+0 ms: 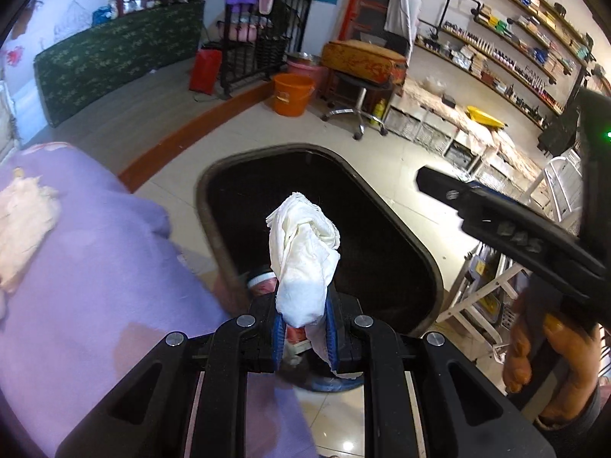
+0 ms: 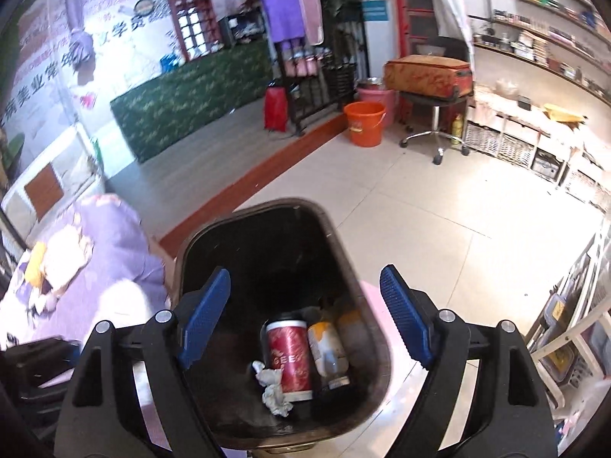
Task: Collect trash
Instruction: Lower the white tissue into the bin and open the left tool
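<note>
My left gripper [image 1: 305, 337] is shut on a crumpled white tissue [image 1: 305, 255] and holds it over the open black trash bin [image 1: 427, 255]. My right gripper [image 2: 305, 313] is open and empty, held above the same bin [image 2: 191, 244]. At the bin's bottom lie a red can [image 2: 291, 355], a yellowish bottle [image 2: 327, 349] and a crumpled grey tissue [image 2: 272, 385]. The right gripper also shows at the right of the left wrist view [image 1: 508, 221], held by a hand.
A purple-covered table [image 1: 95, 267] with more crumpled paper [image 1: 23, 221] stands left of the bin. An orange bucket [image 2: 363, 122], a stool carrying a suitcase [image 2: 427, 72] and low shelves [image 2: 527, 145] stand across the tiled floor.
</note>
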Motion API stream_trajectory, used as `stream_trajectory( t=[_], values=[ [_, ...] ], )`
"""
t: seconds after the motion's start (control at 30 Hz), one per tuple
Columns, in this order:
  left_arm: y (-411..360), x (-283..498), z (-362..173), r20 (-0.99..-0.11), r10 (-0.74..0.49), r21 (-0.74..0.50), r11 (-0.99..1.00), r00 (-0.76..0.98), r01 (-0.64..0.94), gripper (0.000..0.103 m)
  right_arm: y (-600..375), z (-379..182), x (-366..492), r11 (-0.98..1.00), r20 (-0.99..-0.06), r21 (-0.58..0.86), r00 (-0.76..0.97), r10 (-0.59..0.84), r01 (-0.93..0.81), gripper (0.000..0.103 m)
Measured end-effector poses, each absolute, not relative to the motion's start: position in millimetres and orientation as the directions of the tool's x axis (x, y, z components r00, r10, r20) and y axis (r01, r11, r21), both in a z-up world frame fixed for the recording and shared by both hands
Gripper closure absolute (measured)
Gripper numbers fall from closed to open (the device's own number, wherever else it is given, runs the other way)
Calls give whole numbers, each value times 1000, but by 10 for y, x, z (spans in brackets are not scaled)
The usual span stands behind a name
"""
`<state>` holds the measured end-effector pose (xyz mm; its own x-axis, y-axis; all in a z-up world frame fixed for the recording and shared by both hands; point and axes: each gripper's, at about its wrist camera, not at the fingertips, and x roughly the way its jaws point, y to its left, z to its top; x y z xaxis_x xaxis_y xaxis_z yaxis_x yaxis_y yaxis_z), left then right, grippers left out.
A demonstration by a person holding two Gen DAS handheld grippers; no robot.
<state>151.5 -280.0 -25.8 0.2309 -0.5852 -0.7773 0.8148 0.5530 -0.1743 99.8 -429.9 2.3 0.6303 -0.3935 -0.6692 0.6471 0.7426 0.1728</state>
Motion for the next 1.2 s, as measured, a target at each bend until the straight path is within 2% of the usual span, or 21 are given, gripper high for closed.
stream_trajectory(
  t=[0.1,0.4,0.5,0.53,0.57,0.63,0.67,0.77,1.03,1.2],
  values=[
    [-2970,1498,-341,-796,-572,-187,542,196,820,87,-4383,34,888,719,-667,182,622,-410,670,23],
    [-3261,1337,-497,-818,-541,-117,490,196,864,86,-4615,37,699,670,-675,198,595,-436,715,23],
    [-3340,1327,-557,-827,-533,-115,469,177,876,75,-4633,32,655,658,-678,198,586,-444,727,23],
    [-3358,1331,-563,-829,-531,-108,461,176,881,66,-4640,23,636,654,-679,198,583,-446,731,23],
    [-3376,1330,-567,-830,-528,-97,457,182,884,51,-4650,21,626,651,-681,200,582,-446,732,23],
    [-3404,1309,-586,-827,-531,-87,448,186,890,33,-4665,21,613,646,-683,205,580,-444,735,23],
    [-3423,1306,-604,-826,-532,-84,444,187,892,28,-4675,20,606,643,-683,206,579,-445,737,23],
    [-3453,1310,-639,-830,-523,-71,442,193,894,20,-4693,22,607,641,-685,211,579,-442,738,23],
    [-3332,1329,-546,-812,-550,-93,455,197,886,15,-4666,30,646,655,-682,217,592,-429,724,17],
    [-3114,1281,-439,-783,-554,-32,488,282,872,10,-4613,50,724,679,-676,235,619,-401,696,14]
  ],
)
